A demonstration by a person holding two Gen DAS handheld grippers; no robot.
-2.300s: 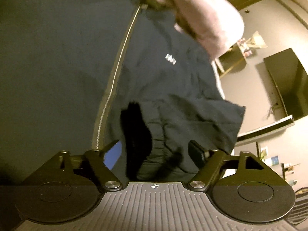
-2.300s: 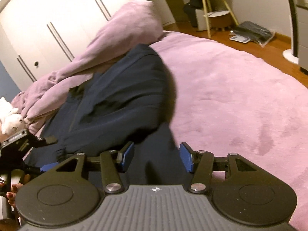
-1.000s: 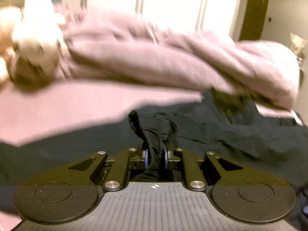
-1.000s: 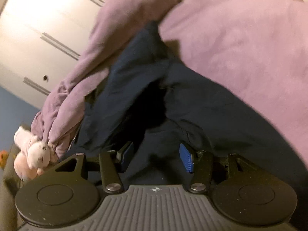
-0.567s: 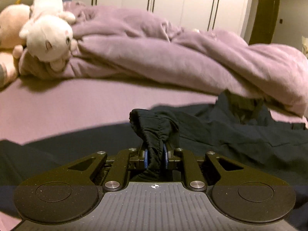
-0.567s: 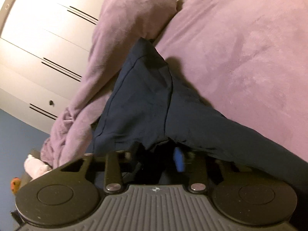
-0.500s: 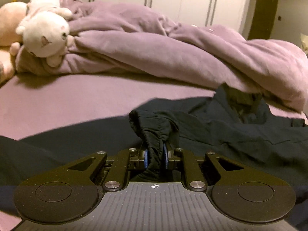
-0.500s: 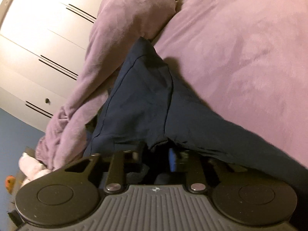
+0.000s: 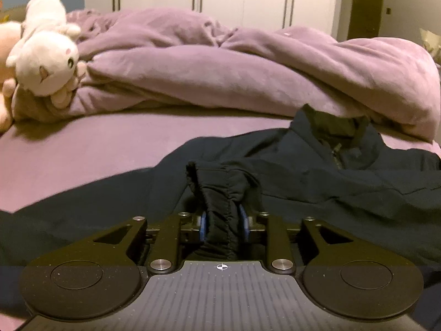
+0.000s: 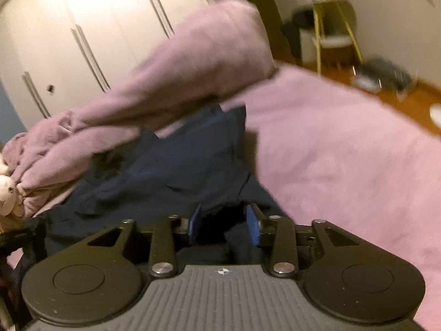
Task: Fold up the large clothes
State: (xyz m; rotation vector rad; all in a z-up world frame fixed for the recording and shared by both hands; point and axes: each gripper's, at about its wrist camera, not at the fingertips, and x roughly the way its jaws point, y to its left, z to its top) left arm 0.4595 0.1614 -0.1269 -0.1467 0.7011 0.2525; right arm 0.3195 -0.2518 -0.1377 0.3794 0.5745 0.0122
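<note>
A large dark navy zip jacket (image 9: 317, 171) lies spread on the purple bed (image 9: 82, 149). My left gripper (image 9: 222, 220) is shut on a bunched elastic edge of the jacket (image 9: 220, 193), held low over the bed. In the right wrist view the jacket (image 10: 176, 171) lies in front of my right gripper (image 10: 223, 223). Its blue pads (image 10: 253, 224) stand partly apart with dark cloth between them; the view is blurred.
A rumpled purple duvet (image 9: 220, 77) lies across the head of the bed. White and pink plush toys (image 9: 44, 63) sit at the left. White wardrobe doors (image 9: 220, 0) stand behind. A gold-legged stool (image 10: 336, 35) and wooden floor are off the bed's right side.
My right gripper's pads have come apart from nearly closed on the jacket, and it has swung up and levelled out. My left gripper keeps its hold and has barely shifted.
</note>
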